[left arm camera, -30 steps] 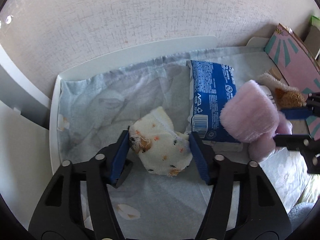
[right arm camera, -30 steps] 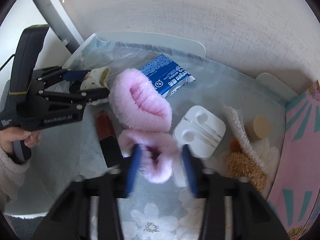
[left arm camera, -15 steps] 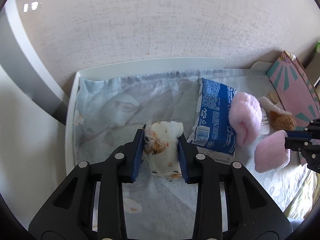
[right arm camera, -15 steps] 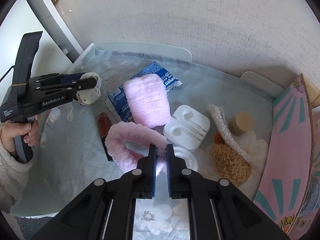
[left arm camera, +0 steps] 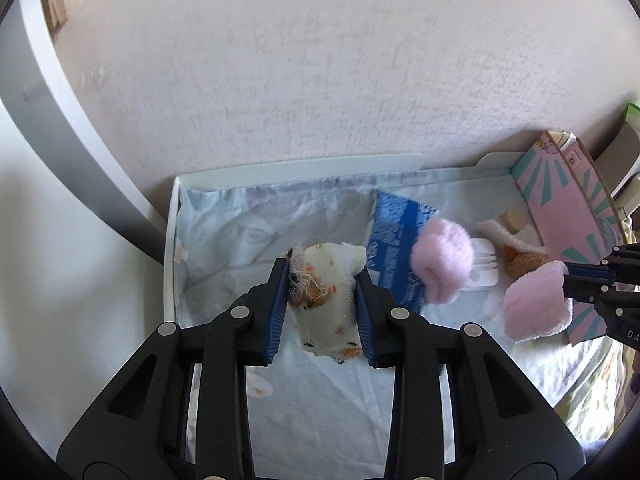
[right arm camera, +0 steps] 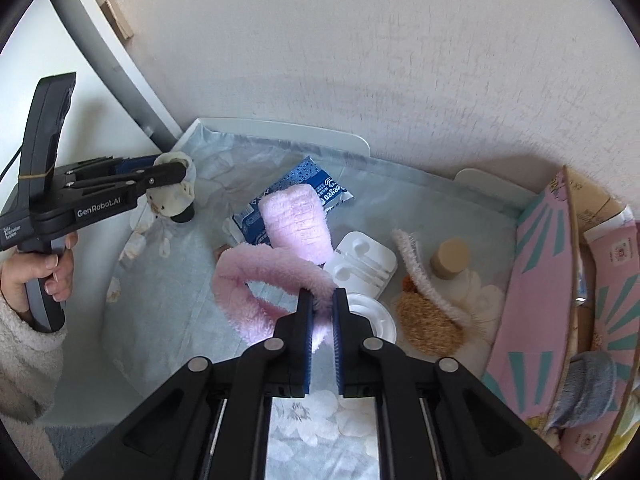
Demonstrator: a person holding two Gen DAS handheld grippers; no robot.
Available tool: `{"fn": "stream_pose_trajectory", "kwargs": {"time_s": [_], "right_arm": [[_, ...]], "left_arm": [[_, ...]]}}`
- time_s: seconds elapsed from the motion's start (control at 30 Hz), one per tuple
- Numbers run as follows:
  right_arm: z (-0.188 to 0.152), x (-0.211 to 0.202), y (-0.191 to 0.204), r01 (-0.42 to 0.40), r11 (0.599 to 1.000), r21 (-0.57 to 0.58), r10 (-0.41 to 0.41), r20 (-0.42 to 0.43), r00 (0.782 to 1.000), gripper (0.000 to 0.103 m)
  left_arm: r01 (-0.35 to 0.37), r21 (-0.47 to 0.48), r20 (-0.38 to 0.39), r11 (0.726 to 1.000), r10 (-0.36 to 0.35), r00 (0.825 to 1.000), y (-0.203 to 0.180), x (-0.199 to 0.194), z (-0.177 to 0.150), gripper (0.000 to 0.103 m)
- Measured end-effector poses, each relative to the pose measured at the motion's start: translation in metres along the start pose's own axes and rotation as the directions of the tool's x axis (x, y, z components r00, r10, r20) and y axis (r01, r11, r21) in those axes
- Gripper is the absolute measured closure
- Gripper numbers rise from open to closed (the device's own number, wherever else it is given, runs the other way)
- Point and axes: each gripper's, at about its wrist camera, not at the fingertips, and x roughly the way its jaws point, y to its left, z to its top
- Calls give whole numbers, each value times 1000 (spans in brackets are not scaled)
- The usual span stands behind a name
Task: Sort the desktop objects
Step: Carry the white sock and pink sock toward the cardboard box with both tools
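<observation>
The left gripper (left arm camera: 322,300) is closed partway on a cream fabric sock with orange and black flecks (left arm camera: 326,304); both blue pads press the sock's sides, and the sock hangs between them above the pale blue floral cloth (left arm camera: 248,240) that covers the white tray (left arm camera: 280,164). In the right wrist view the same gripper (right arm camera: 168,182) is seen near the tray's left rear corner, held by a hand (right arm camera: 44,276) in a white fleece sleeve.

The right gripper (right arm camera: 320,312) is almost fully closed, with its blue pads pinching the edge of a fluffy pink fabric piece (right arm camera: 256,280) that curves in a loop in front of the fingers. Whether this piece is joined to the second fluffy pink roll (right arm camera: 296,224) cannot be determined. That roll lies partly on a blue printed plastic packet (right arm camera: 304,184) near the middle of the cloth, toward the rear edge.

Just to the right of the pink roll sits a white moulded plastic holder (right arm camera: 364,260). Near it, toward the tray's right edge, lie a brown and white plush item (right arm camera: 424,312) and a short tan cylinder (right arm camera: 450,258). A pink cardboard box with teal ray pattern (right arm camera: 536,304) stands along the right edge of the tray. A textured white wall (left arm camera: 320,60) rises behind the rear edge.
</observation>
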Motion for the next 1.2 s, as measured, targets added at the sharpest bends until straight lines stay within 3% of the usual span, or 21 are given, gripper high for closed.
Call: {"fn": "stream_pose_trajectory", "kwargs": {"time_s": [0.17, 0.37, 0.47, 0.83, 1.2], "right_arm": [[5, -24, -11, 17, 998, -54, -17, -3, 1000, 95], [7, -52, -34, -4, 1000, -23, 4, 27, 1000, 95], [5, -65, -45, 27, 1000, -4, -26, 34, 999, 95], [-13, -109, -99, 31, 995, 90, -38, 86, 996, 95], [-37, -131, -146, 47, 994, 101, -57, 92, 994, 95]], "left_arm": [[9, 24, 18, 1000, -9, 1000, -19, -21, 14, 75], [20, 63, 55, 998, -24, 998, -48, -42, 29, 75], [35, 85, 65, 996, -40, 997, -66, -51, 38, 75], [112, 138, 47, 984, -120, 992, -133, -56, 65, 75], [175, 233, 49, 957, -191, 980, -222, -53, 82, 75]]}}
